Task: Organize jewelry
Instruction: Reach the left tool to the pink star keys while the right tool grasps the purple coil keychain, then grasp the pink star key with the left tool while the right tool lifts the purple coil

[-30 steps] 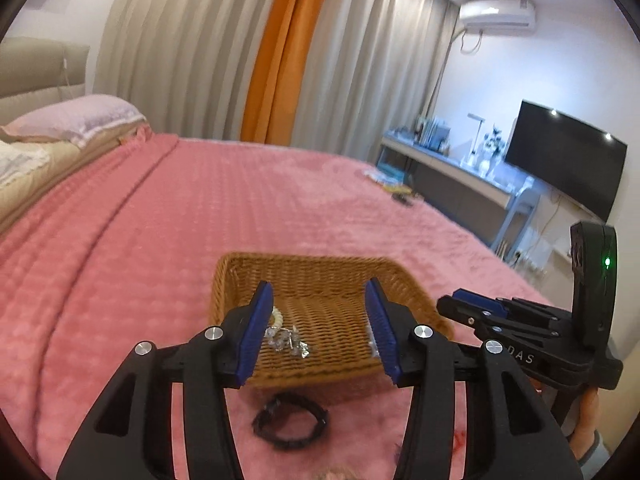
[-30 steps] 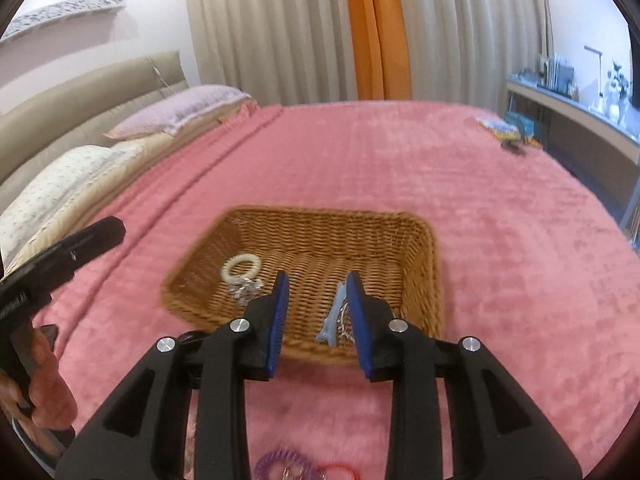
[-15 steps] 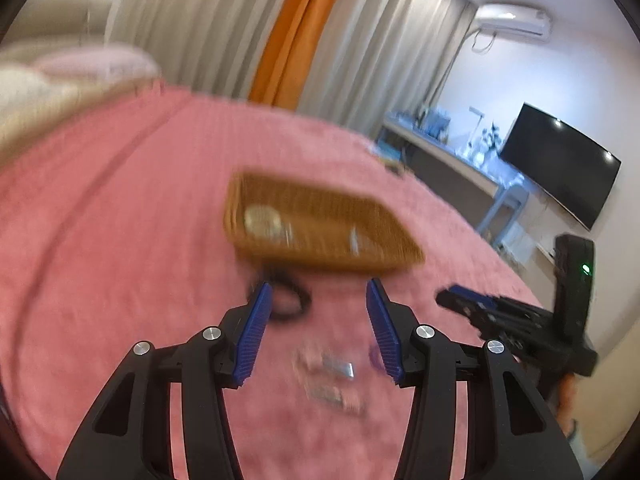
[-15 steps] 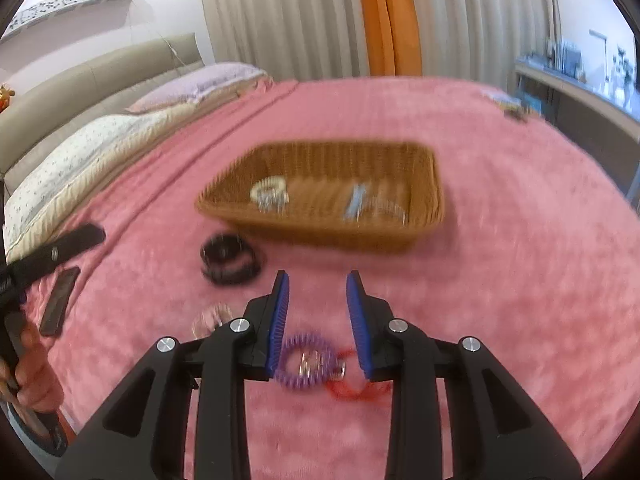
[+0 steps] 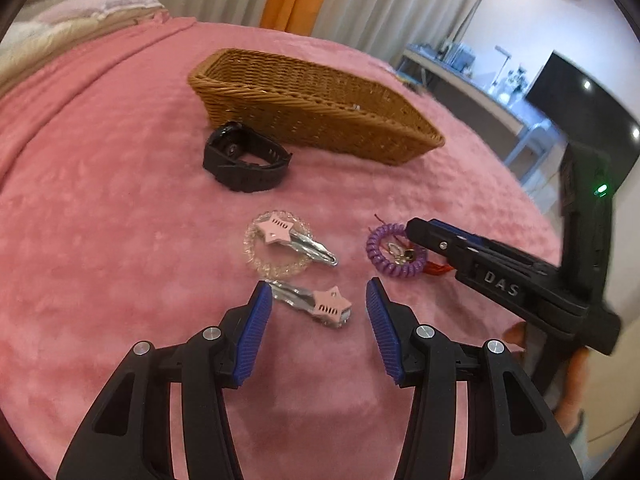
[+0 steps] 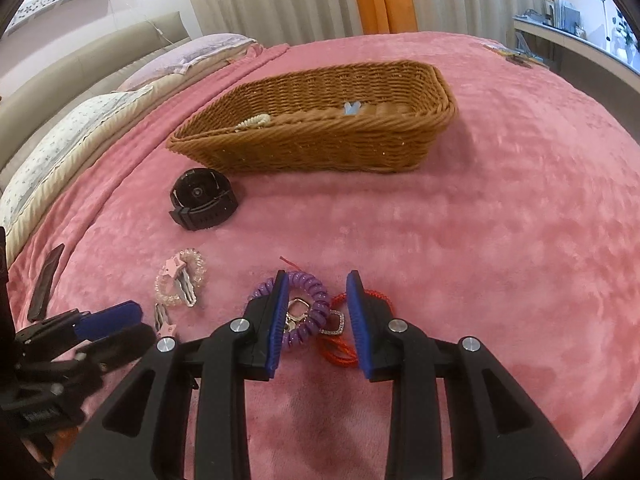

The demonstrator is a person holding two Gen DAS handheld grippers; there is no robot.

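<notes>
A wicker basket (image 5: 320,108) (image 6: 320,136) sits on the pink bedspread with a few pieces inside. In front of it lie a black watch (image 5: 244,160) (image 6: 202,200), a clear bead bracelet (image 5: 256,256) (image 6: 166,292) with a pink star hair clip (image 5: 294,238) on it, and a second star clip (image 5: 320,304). My left gripper (image 5: 319,300) is open, low around that second clip. My right gripper (image 6: 316,300) is open around a purple coil bracelet (image 6: 310,296) (image 5: 394,254), next to a red cord (image 6: 340,350) and silver pendants.
Pillows (image 6: 80,128) and a headboard lie at the left. A dark flat object (image 6: 46,282) rests on the bedspread at the left. A desk and a TV (image 5: 576,120) stand past the bed's right edge.
Both grippers have pulled back from above the basket and dropped low to the loose jewelry in front of it. Both stay open.
</notes>
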